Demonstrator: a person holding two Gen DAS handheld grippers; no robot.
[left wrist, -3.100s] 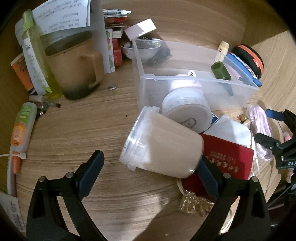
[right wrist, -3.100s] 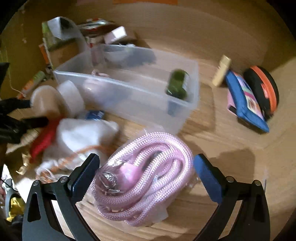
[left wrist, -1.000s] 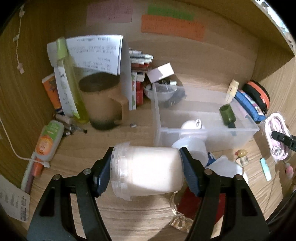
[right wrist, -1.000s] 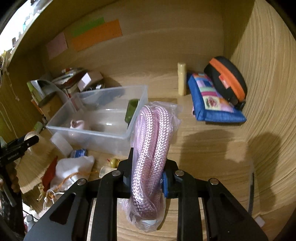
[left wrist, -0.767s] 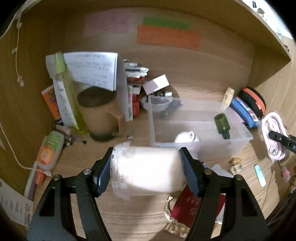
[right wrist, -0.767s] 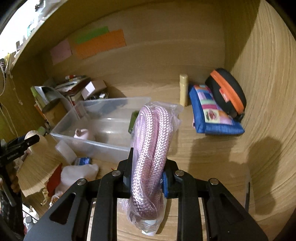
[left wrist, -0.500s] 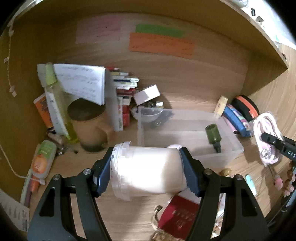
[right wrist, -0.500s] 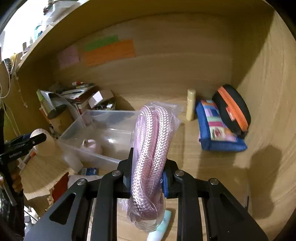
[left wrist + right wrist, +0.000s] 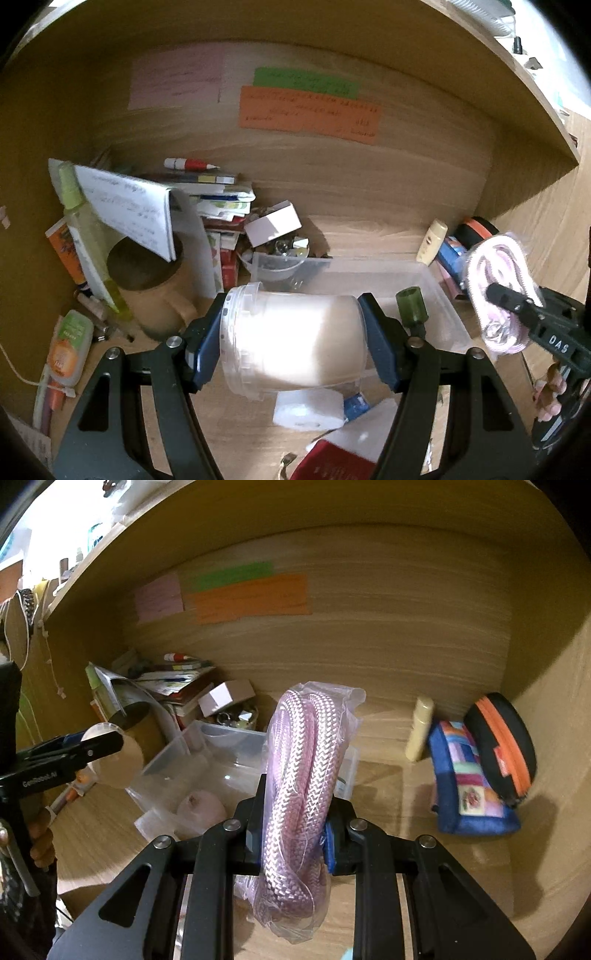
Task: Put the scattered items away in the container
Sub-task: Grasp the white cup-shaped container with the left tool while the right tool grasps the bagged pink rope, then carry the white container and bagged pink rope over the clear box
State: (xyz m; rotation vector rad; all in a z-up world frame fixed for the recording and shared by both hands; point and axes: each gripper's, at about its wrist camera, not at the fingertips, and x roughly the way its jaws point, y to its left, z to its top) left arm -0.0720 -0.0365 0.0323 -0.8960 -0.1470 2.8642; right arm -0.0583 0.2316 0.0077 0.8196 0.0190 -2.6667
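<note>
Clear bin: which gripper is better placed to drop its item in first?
Probably the left gripper: its jar hangs right before the clear bin. The right gripper holds the pink rope off to the side.

My left wrist view looks down and forward over the clear bin (image 9: 436, 291) from its left; my right wrist view faces it from the right. Both share the bin and the orange note (image 9: 255, 596).

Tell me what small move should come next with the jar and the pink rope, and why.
Probably carry both forward over the clear bin and lower them in. The left gripper grips the white jar sideways, the right gripper clamps the bagged pink rope, and both hang short of the bin.
</note>
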